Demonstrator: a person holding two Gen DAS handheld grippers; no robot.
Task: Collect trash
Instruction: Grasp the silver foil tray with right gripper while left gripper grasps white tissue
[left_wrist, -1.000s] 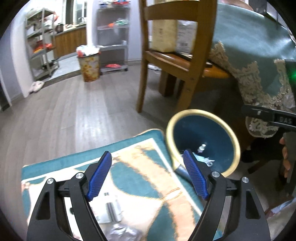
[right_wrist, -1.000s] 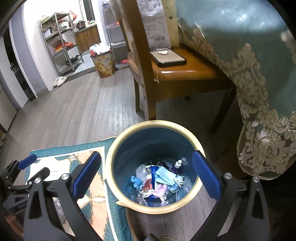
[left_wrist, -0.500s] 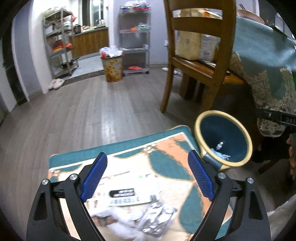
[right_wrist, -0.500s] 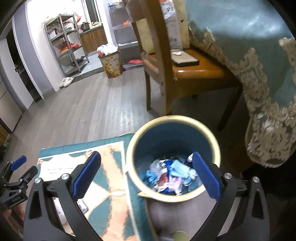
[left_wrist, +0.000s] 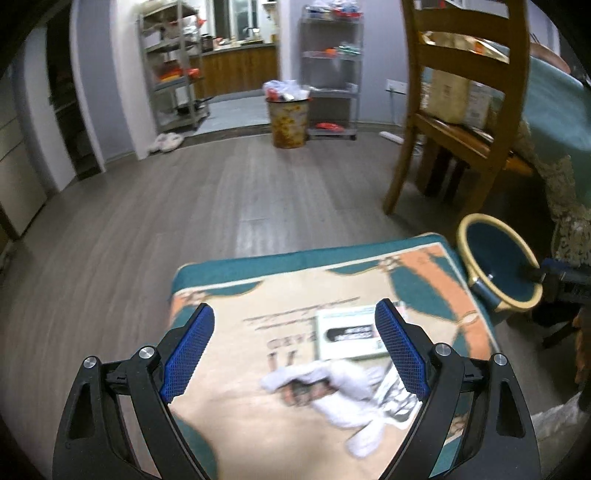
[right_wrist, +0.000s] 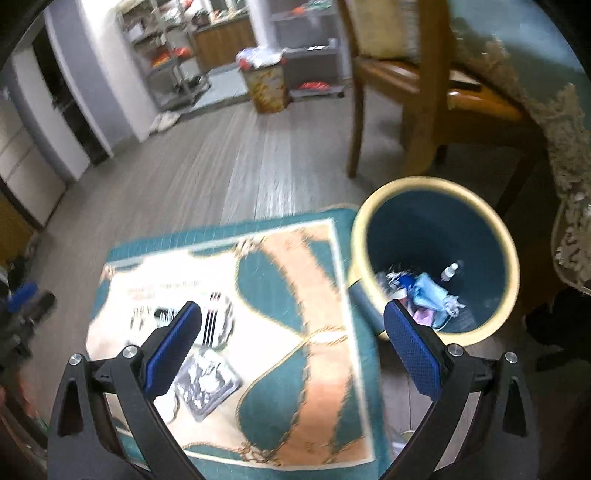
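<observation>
1. Left tongs (left_wrist: 293, 349) hang released, empty, above a crumpled white tissue (left_wrist: 343, 384) on the teal-and-peach patterned rug (left_wrist: 295, 269).
2. Right tongs (right_wrist: 291, 345) are released too, over a crinkled silver foil packet (right_wrist: 207, 382).
3. Step in hand, probably: reaching for more rug litter; next, lower and clench.
4. Beyond, the round blue gold-rimmed bin (right_wrist: 436, 184) holds trash.

The left hand-held gripper (left_wrist: 295, 349) has its blue-padded fingers (left_wrist: 188, 350) spread wide with nothing between them. The right hand-held gripper (right_wrist: 291, 352) is likewise wide apart and empty, angled downward.
</observation>
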